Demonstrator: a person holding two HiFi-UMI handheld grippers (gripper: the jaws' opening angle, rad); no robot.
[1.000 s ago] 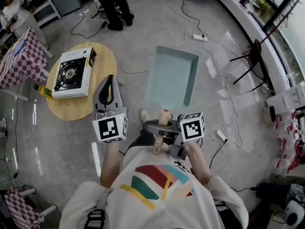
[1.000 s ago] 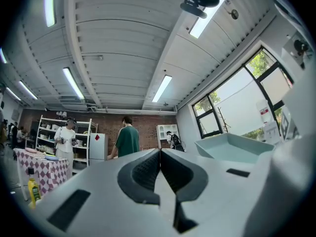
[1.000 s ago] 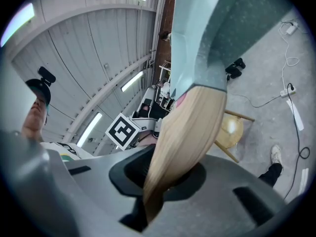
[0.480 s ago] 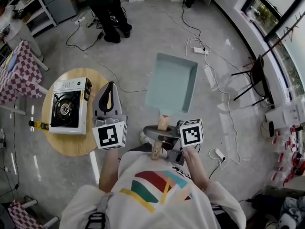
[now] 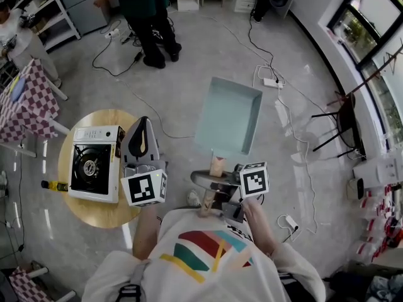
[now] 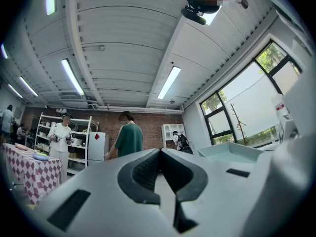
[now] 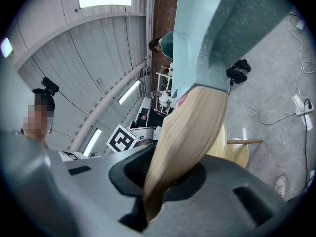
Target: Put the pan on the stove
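- A white single-burner gas stove [image 5: 94, 172] sits on the round wooden table [image 5: 104, 216] at the left, its burner bare and ready for the pan.
- The left gripper [image 5: 144, 123] is closed on nothing, by the table's right edge.
- The right gripper [image 5: 217, 176] clamps the wooden handle [image 5: 217, 164] of the pale teal rectangular pan [image 5: 228, 115]. The pan is held level over open floor, well right of the stove.

- The left gripper [image 5: 143, 123] points forward, tilted slightly upward. Its jaws meet at the tips, with nothing between them.
- The right gripper [image 5: 215, 182] points forward and level. Its jaws are clamped on the pan handle [image 5: 217, 165].
- The left forearm [image 5: 145, 225] and right forearm [image 5: 259, 222] extend forward from the torso, side by side.
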